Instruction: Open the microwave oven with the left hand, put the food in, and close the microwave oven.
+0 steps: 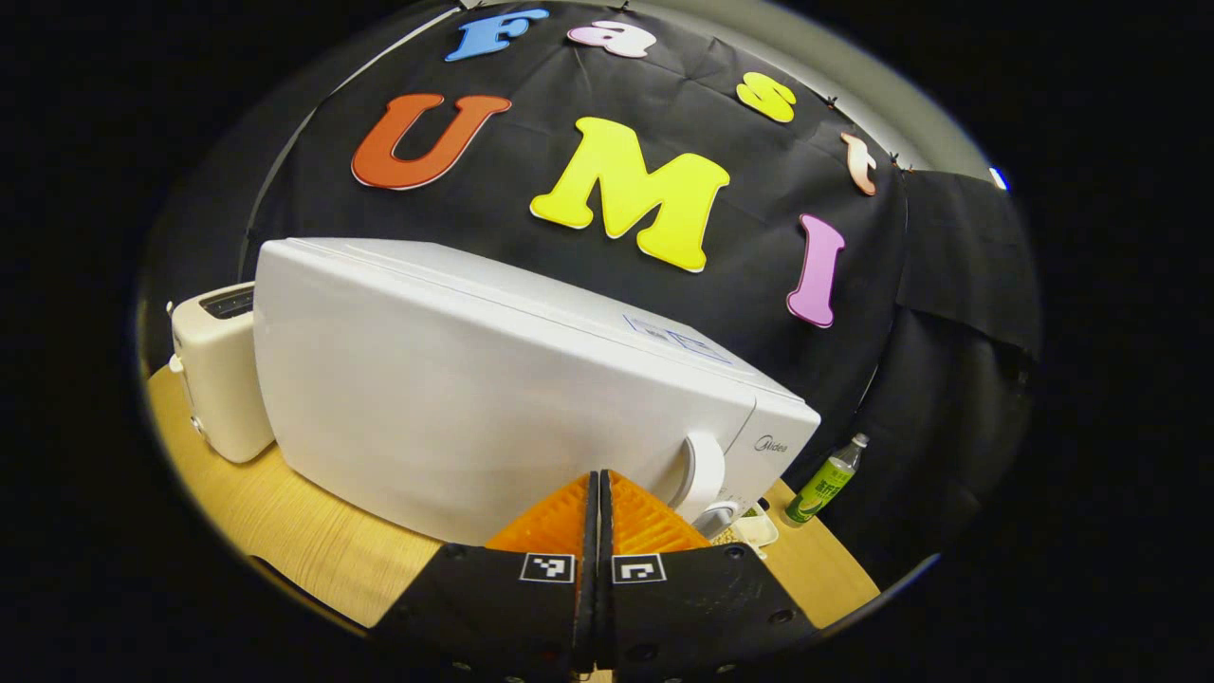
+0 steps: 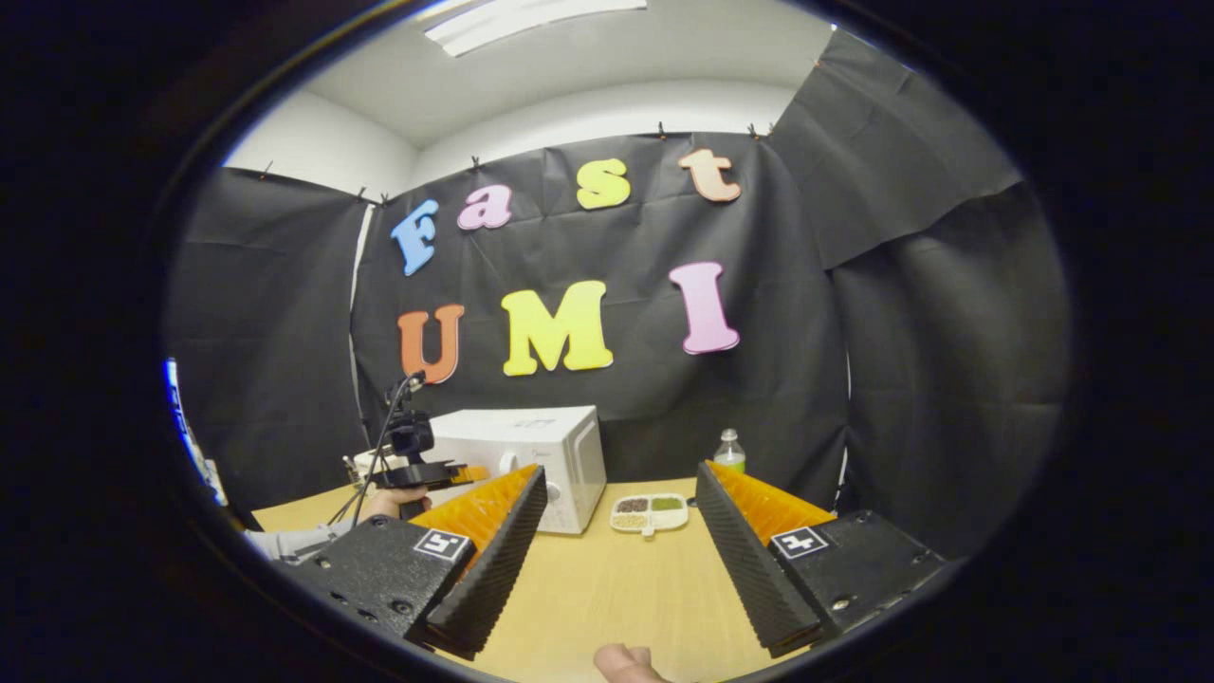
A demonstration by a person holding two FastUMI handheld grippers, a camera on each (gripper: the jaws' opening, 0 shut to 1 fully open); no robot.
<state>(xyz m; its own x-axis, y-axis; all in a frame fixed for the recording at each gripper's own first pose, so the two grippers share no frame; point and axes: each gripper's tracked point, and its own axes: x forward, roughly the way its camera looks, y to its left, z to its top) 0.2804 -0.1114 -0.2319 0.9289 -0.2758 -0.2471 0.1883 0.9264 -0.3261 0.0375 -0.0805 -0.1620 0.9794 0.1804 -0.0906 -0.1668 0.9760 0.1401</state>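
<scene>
Microwave (image 1: 493, 398) door shut; opening step in hand. Left gripper (image 1: 599, 493) closed, empty, near handle (image 1: 700, 474). Right gripper (image 2: 616, 560) open, empty. Food tray (image 2: 649, 512) on table (image 2: 607, 598) beside microwave. Next: hook handle, pull.

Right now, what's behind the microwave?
In the left gripper view a toaster stands on the table just past the microwave, and the black cloth wall hangs beyond. The microwave's body hides whatever lies directly behind it.

Overhead ceiling light (image 2: 531, 17) at top of right gripper view, even and bright. Both views sharp at centre. Strong fisheye bending toward edges.
</scene>
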